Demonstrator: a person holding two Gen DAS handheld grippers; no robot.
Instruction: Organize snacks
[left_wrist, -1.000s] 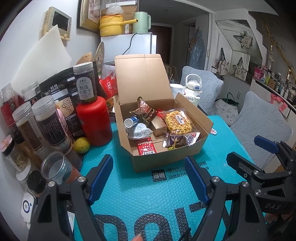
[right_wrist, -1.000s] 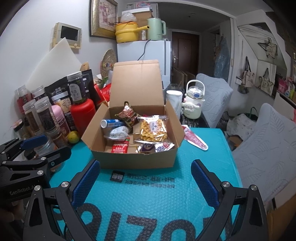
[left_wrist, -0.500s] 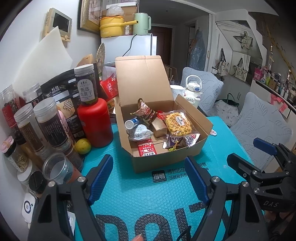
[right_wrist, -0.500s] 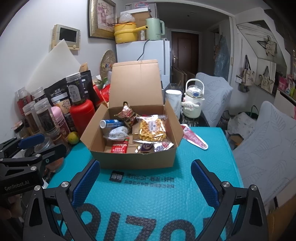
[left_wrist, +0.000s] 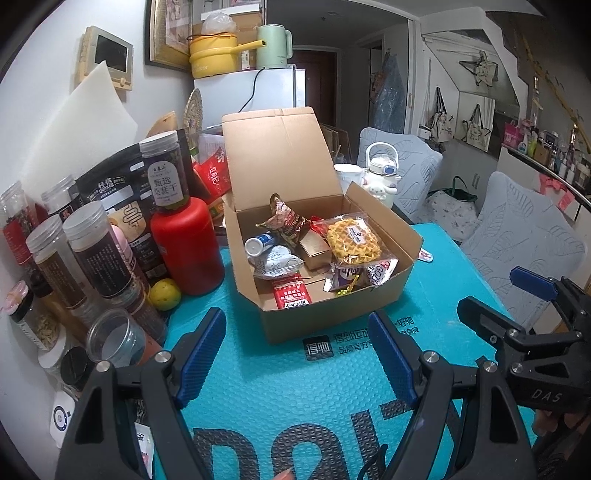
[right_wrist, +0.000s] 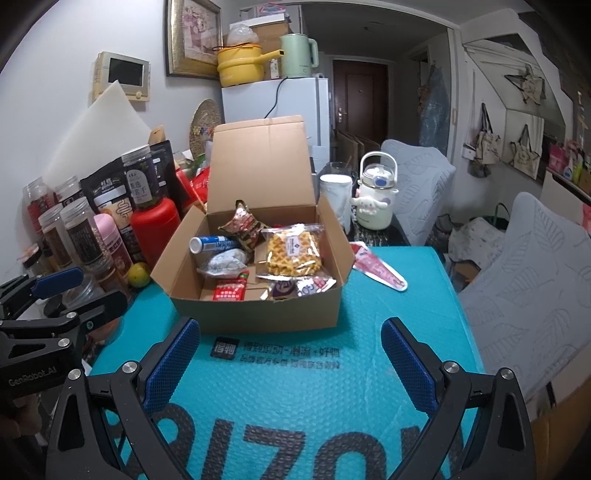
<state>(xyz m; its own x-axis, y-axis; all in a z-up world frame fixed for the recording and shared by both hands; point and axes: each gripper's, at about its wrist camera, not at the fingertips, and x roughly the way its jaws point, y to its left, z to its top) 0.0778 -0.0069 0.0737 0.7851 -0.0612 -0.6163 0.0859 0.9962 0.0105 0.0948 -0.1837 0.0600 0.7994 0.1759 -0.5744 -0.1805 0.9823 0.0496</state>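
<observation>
Left wrist view: we see our left tongs (left_wrist: 297, 350) spread, empty, near the cardboard box (left_wrist: 332, 317) of snacks on the teal table (left_wrist: 258, 387). Our right tongs (right_wrist: 290, 363) gape too, empty, box just beyond. Right tongs' body reads "DAS", left's "GenRobot.AI".

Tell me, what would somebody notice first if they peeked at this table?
Probably the open cardboard box in the middle of the teal mat, full of snacks, with a yellow waffle packet on top at its right side. Next, the big red bottle standing left of the box among a crowd of jars. Both the left gripper and right gripper hang open and empty in front of the box.
</observation>
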